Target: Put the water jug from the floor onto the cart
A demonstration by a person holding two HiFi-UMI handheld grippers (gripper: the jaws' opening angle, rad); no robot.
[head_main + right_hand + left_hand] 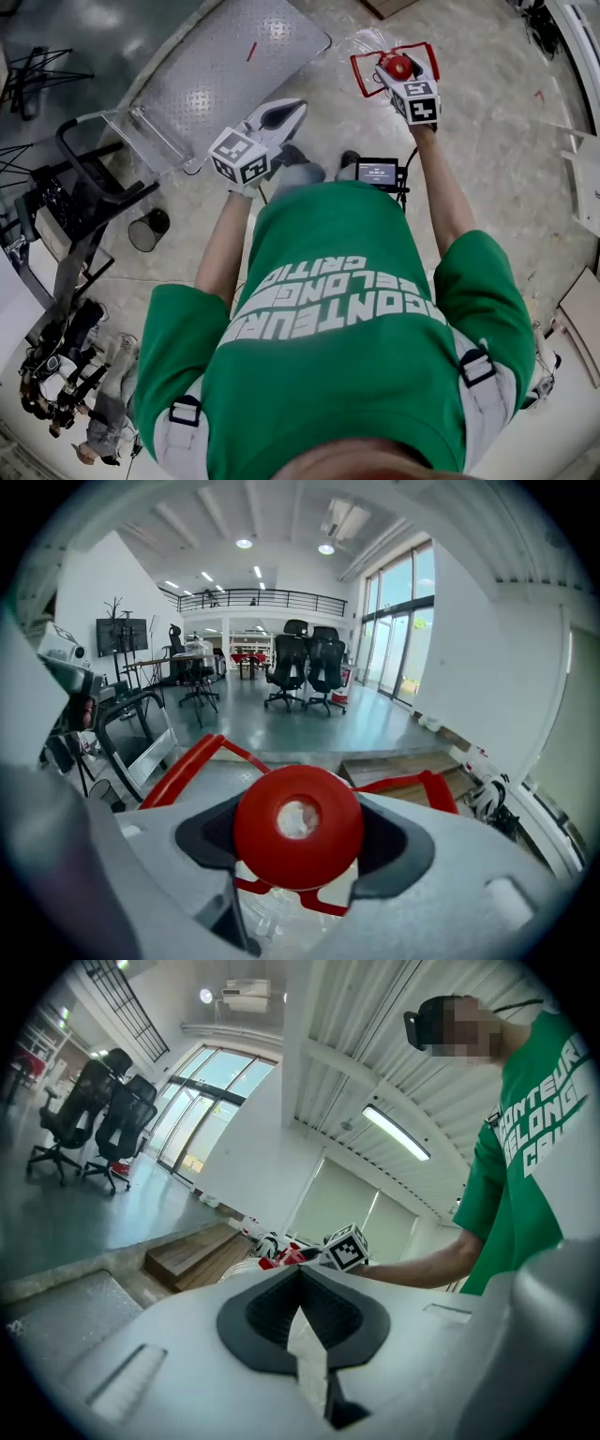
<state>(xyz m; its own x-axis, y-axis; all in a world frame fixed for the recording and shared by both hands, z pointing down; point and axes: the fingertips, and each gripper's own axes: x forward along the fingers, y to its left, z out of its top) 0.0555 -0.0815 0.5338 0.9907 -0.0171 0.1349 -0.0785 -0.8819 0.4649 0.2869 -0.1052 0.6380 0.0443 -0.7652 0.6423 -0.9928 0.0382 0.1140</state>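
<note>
Green shirt (347, 319) fills the head view's lower half, with both arms stretched forward. The right gripper (388, 66) is clamped on the red-capped neck (298, 825) of the water jug (367, 45). The jug hangs clear of the floor, with its red carry handle (192, 761) flared to both sides. The left gripper (298, 105) has its jaws drawn together on nothing and is held level between the jug and the cart (216, 75). The cart's checker-plate deck lies to the jug's left, with a strip of bare floor between them. The cart's push handle (89, 155) stands at the far left end. A small screen (378, 172) sits by the person's feet and a black round pot (148, 230) stands near the handle. Office chairs (305, 667) stand well beyond the cart.
</note>
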